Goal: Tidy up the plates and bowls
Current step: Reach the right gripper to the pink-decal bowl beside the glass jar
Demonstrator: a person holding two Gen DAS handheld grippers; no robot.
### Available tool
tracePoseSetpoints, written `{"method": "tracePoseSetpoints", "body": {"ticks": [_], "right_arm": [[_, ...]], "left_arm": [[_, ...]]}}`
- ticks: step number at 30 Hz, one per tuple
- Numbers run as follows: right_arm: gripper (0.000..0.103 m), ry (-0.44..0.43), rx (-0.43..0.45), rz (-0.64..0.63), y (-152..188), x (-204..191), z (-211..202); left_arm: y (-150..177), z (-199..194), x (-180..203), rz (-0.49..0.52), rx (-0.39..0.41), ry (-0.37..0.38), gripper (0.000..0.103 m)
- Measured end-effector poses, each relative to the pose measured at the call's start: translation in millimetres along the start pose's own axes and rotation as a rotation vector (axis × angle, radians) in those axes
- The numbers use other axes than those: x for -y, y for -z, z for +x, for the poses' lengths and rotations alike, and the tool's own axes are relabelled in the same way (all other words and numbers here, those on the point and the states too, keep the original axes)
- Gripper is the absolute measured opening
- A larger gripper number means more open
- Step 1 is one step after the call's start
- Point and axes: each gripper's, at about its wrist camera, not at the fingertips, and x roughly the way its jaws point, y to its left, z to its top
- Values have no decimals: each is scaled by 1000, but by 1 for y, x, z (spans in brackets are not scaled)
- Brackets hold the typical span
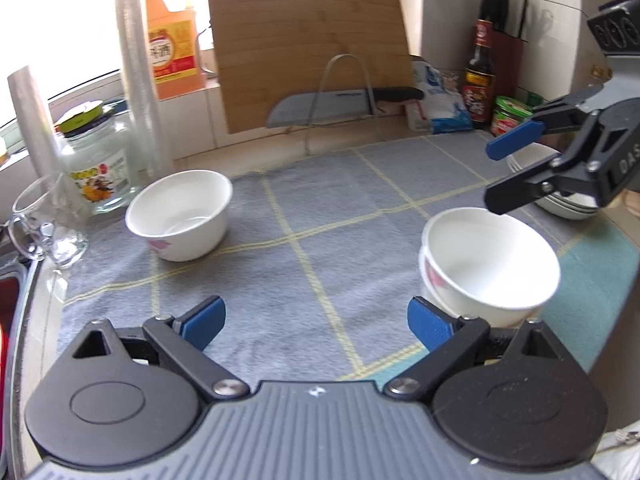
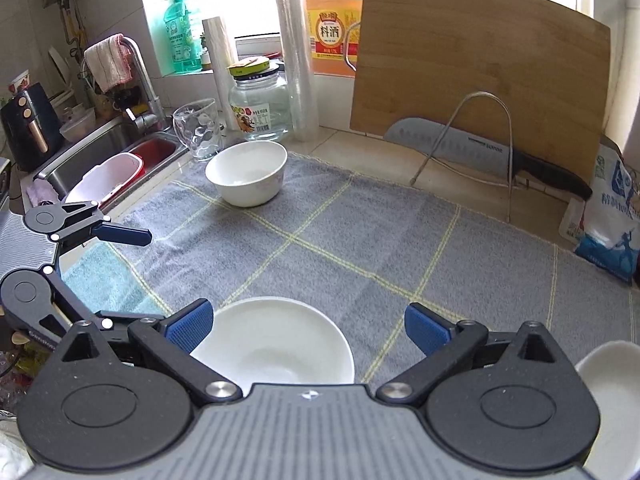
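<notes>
Bowls (image 1: 490,264), round glossy white; checked towel (image 1: 320,220)

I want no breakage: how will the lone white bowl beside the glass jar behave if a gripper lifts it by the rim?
The white bowl looks glazed ceramic, so probably slippery and chip-prone. Its deep walls suggest moderate weight. Gripped at one side, it may tilt.

Orange jug (image 2: 334,20) label reads 料酒 — other print too blurred.

bowl (image 1: 182,216) – glossy glazed ceramic | mat (image 1: 320,240) – matt woven cloth | cutting board (image 1: 308,48) smooth wood
</notes>
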Motion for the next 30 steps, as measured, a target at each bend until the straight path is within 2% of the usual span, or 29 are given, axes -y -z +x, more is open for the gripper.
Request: {"method": "tracePoseSetpoints", "body": {"ticks": [5, 12, 24, 30], "right_arm": [[103, -6, 3, -55, -34, -15, 25], [103, -26, -19, -87, -71, -32, 65], [103, -34, -70, -106, -109, -42, 121], [103, -50, -91, -102, -125, -39, 152]], "left_arm": [[-6, 18, -44, -63, 40, -100, 100], [-13, 53, -76, -66, 72, -166, 100], [-24, 91, -104, -101, 90, -146, 100], [-25, 98, -104, -72, 101, -139, 100]]}}
